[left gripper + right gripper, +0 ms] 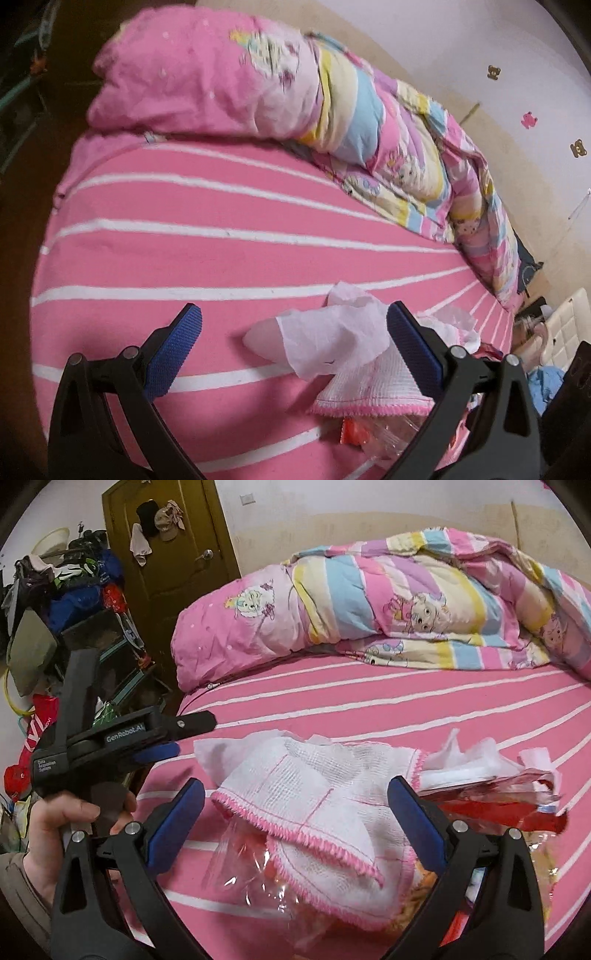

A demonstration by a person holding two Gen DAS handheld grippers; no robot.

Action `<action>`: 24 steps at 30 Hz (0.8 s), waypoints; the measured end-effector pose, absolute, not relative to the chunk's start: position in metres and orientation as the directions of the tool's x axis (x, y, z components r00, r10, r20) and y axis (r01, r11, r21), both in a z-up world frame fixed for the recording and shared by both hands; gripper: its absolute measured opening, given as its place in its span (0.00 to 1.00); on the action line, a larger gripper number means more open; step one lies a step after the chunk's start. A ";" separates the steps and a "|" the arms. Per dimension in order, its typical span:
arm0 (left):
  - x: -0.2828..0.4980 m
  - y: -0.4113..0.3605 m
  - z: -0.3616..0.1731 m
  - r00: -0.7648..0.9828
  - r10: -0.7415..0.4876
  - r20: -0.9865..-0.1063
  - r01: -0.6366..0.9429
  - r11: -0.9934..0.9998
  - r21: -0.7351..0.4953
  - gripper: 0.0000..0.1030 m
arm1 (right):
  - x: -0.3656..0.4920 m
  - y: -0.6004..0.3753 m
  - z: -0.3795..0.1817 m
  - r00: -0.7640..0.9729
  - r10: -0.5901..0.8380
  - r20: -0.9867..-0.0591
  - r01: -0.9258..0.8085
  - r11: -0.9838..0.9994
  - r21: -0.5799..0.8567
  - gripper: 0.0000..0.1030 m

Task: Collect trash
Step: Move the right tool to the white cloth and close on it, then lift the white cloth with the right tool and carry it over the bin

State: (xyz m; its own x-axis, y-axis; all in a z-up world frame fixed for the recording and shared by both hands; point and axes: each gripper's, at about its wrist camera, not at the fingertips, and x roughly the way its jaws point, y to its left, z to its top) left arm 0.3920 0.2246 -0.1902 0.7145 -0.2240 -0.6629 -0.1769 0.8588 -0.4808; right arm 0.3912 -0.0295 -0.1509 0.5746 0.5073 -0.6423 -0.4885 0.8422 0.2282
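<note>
A crumpled tissue [332,332] lies on the pink striped sheet [221,258], near the bed's front edge. It is seen between the spread fingers of the left gripper [293,339], close against the right finger's blue pad [413,350] and well clear of the other pad; nothing is gripped. Partly under the tissue lies a white cloth [369,384] with a pink crocheted edge, and below that a clear wrapper [373,439] with red print is seen.

From the right wrist, the same cloth [317,812] is seen heaped between the wide-open fingers of the right gripper [295,812], which likewise holds nothing. The clear wrapper [255,871] is tucked under the cloth's near edge. More tissue [476,764] and red packaging [509,805] are piled just beyond the right finger, so the trash is tangled together with the cloth.

The left gripper [166,749] is seen at the left of that view, held by a hand [62,827].

Farther back, a rolled cartoon quilt [388,605] is bunched across the bed. Beside the bed a cluttered shelf [74,609] stands before a brown door [173,542], on which caps hang.
</note>
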 end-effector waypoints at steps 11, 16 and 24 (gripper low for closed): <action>0.410 0.215 -0.216 0.672 -0.367 -0.643 -0.156 0.779 -0.607 0.82 | 0.404 -0.018 -0.170 0.529 0.476 -0.702 -0.486 0.848 0.209 0.56; 0.416 0.210 -0.232 0.624 -0.421 -0.659 -0.167 0.751 -0.639 0.52 | 0.405 -0.024 -0.176 0.516 0.464 -0.720 -0.466 0.857 0.218 0.56; 0.416 0.207 -0.223 0.614 -0.440 -0.655 -0.144 0.754 -0.641 0.21 | 0.404 -0.025 -0.174 0.519 0.465 -0.717 -0.479 0.853 0.206 0.14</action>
State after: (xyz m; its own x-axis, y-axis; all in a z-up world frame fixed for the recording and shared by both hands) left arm 0.4165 0.2074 -0.2232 0.6143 -0.4400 -0.6550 -0.1442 0.7535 -0.6414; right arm 0.4039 -0.0248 -0.1739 0.5194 0.4650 -0.7169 -0.4792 0.8531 0.2062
